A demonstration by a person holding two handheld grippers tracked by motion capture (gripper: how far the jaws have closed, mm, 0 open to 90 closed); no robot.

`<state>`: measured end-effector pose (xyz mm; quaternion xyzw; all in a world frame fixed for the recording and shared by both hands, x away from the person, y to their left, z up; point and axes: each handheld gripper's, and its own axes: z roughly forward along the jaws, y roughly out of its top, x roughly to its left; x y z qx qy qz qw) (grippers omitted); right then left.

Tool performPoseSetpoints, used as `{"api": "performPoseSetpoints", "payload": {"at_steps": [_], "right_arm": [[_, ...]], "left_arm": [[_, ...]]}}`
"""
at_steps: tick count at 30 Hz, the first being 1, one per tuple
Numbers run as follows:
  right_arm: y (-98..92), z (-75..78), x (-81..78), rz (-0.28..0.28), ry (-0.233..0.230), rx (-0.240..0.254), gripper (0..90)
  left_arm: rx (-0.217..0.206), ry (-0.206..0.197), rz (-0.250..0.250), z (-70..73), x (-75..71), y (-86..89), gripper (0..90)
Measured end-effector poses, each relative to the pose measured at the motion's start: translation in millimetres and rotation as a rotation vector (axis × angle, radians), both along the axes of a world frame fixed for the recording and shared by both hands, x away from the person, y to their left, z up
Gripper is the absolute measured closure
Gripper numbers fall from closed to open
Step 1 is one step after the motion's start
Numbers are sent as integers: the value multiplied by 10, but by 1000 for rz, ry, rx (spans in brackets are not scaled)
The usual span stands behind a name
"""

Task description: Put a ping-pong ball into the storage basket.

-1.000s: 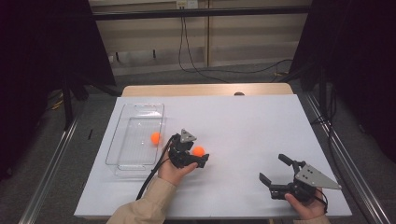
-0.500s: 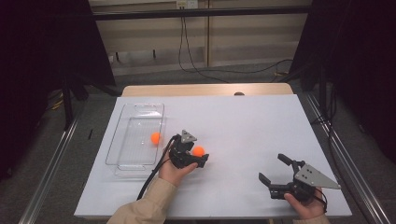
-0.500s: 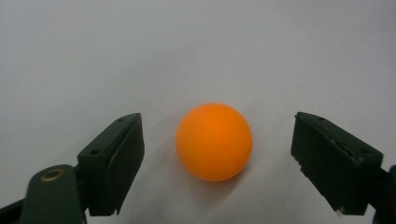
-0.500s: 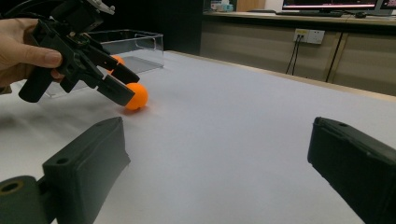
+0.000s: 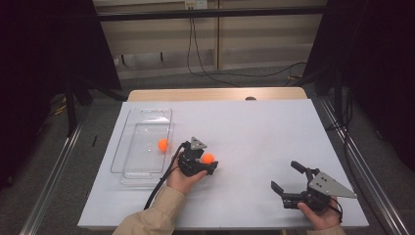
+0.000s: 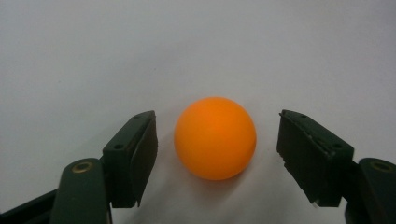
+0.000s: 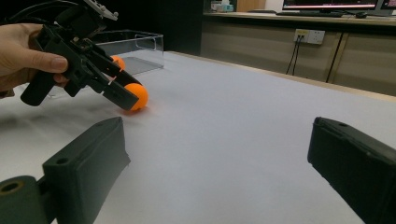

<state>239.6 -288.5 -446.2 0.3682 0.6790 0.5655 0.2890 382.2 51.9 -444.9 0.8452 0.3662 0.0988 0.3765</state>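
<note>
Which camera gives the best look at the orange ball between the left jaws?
The left gripper view: the orange ball sits large and sharp between the left hand-held gripper, whose jaws have just been closing, gaps either side. The high view shows it small; the right gripper view shows it partly hidden by a jaw.

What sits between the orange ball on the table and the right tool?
Nothing: bare white table runs from the ball to the right tool, seen in the high view.
</note>
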Motion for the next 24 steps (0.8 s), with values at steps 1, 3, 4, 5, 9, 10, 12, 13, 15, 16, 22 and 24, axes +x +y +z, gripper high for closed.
{"api": "performPoseSetpoints", "payload": {"at_steps": [1,3,4,5,9,10,12,13,15,16,22,24], "right_arm": [[-1,-1,1,0,0,-1,39],[0,-2,2,0,1,0,38],[0,-1,1,1,3,0,38],[1,-1,1,1,2,-1,38],[1,-1,0,0,2,-1,38],[1,-1,1,0,2,-1,38],[0,-1,1,1,3,-1,38],[0,-1,1,1,3,-1,38],[0,-1,1,1,3,-1,38],[0,-1,1,2,3,-1,38],[2,-1,1,2,3,0,38],[0,-2,1,2,3,-1,38]], "left_arm": [[0,-1,-2,-2,0,-3,312],[4,2,-10,-6,0,-7,328],[1,5,-10,-11,0,-11,339],[1,3,-7,-16,1,-14,351],[3,6,-7,-31,5,-21,386],[3,6,-6,-32,6,-21,389],[0,7,-7,-31,8,-21,412],[0,5,-7,-30,10,-19,414],[4,5,-4,-30,15,-14,425],[2,8,-2,-33,18,-13,430],[6,21,5,-48,27,-9,452],[2,24,6,-51,30,-7,462]]}}
